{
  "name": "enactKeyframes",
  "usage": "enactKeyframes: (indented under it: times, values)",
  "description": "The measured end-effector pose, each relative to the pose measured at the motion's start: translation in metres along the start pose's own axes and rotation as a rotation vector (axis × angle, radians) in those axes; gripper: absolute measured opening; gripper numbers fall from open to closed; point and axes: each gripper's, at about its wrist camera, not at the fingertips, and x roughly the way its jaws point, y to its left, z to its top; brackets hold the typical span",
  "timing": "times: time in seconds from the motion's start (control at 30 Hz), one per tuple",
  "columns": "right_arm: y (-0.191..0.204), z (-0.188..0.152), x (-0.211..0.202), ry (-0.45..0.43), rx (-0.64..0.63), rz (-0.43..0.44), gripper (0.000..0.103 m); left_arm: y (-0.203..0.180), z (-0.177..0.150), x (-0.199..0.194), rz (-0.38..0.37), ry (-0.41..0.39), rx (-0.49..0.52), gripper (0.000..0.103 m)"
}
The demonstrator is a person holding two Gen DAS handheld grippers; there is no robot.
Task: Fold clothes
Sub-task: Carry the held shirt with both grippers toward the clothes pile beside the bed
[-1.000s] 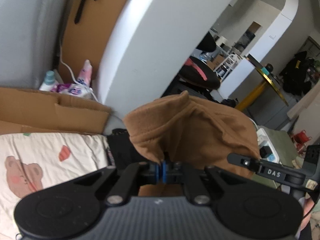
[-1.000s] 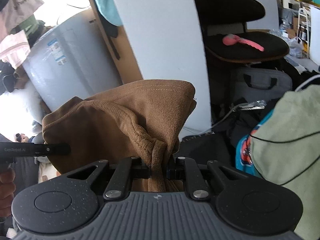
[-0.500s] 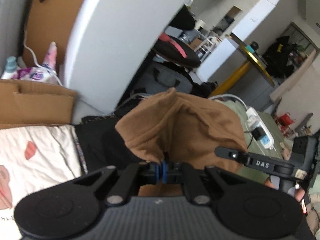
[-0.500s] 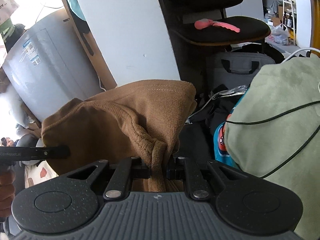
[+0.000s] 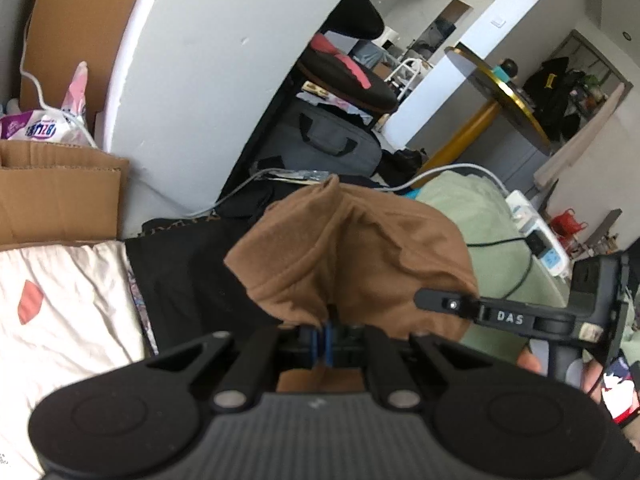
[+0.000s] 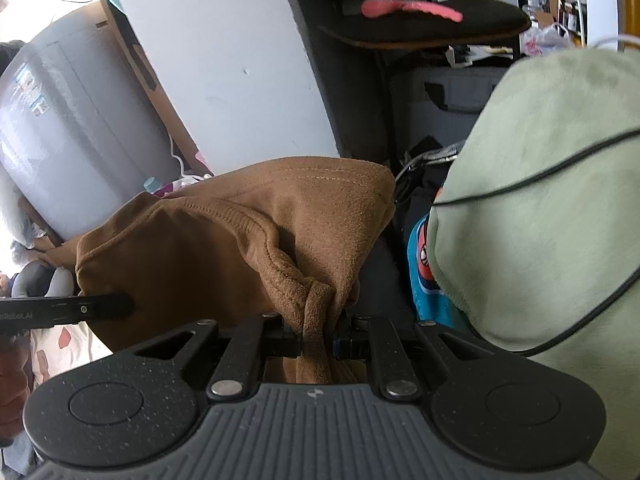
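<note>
A brown fleece garment (image 5: 360,256) hangs bunched between my two grippers, held up in the air. My left gripper (image 5: 322,338) is shut on one edge of it. My right gripper (image 6: 318,334) is shut on a thick gathered fold of the same brown garment (image 6: 240,248). The right gripper's body shows at the right of the left wrist view (image 5: 520,316), and the left gripper's arm shows at the left of the right wrist view (image 6: 64,308). The cloth hides both sets of fingertips.
A white printed sheet (image 5: 60,300) lies below left with a black garment (image 5: 180,272) beside it. A pale green blanket (image 6: 540,220) with a black cable bulges at right. A cardboard box (image 5: 52,188), white pillar (image 5: 208,60), grey bag (image 5: 332,144) and black chair stand behind.
Both grippers have swung to the right and dipped with the brown garment still held. The green blanket fills more of the right wrist view, and the sheet and box have slid left.
</note>
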Motion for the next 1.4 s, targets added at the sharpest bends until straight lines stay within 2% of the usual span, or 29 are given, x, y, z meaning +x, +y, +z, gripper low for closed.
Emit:
enactKeyframes:
  times: [0.43,0.93,1.13,1.4]
  values:
    - [-0.015,-0.011,0.073,0.035,0.009,-0.013,0.012,0.043,-0.004,0.048,0.035,-0.004,-0.02,0.004]
    - [-0.014,0.016,0.136,0.034,-0.048,-0.031,0.013,0.088,0.028,0.086,0.065,-0.031,-0.032,0.004]
    - [-0.014,0.026,0.155,0.037,-0.088,-0.075,0.013,0.105,0.041,0.102,0.063,-0.044,-0.044,0.004]
    - [-0.016,0.035,0.188,0.056,-0.08,-0.144,0.013,0.134,0.054,0.129,0.084,-0.03,-0.074,0.004]
